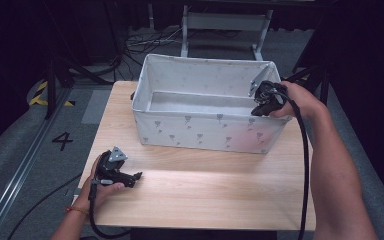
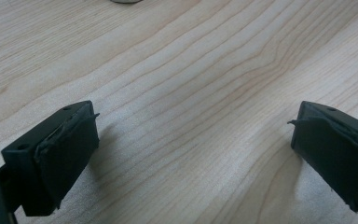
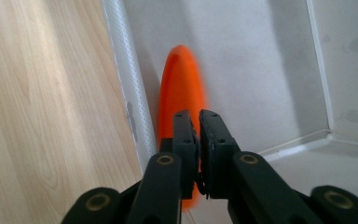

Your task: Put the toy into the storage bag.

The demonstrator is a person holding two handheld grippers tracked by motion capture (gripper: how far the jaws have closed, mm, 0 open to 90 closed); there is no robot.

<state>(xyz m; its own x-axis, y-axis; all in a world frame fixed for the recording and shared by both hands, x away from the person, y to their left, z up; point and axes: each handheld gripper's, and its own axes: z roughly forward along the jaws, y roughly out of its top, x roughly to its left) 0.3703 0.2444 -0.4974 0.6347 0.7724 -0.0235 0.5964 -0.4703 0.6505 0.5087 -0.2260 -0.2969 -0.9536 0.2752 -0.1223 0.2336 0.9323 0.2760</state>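
Light wooden surface [image 1: 205, 195] on a grey carpeted floor [image 1: 10, 150], dark room beyond. A white fabric box with grey print [image 1: 205, 131] stands at the far half; the near half lies bare. Right claw [image 3: 195, 122], jaws nearly closed, hangs inside the box's near right corner in front of an orange flat disc [image 3: 181, 84] standing against the near wall. Left claw [image 2: 193, 140] rests wide open near the left edge.

Counter [image 1: 205, 195]: light wood, visible grain, smooth satin finish. Storage box [image 1: 205, 131]: pale grey woven cloth, matt, printed with small darker motifs. Orange disc [image 3: 181, 88]: smooth plastic, matt. Right gripper [image 3: 198, 122]: matt black plastic with brass-coloured rivets. Left gripper [image 2: 191, 140]: black rubbery pads, rough edges.
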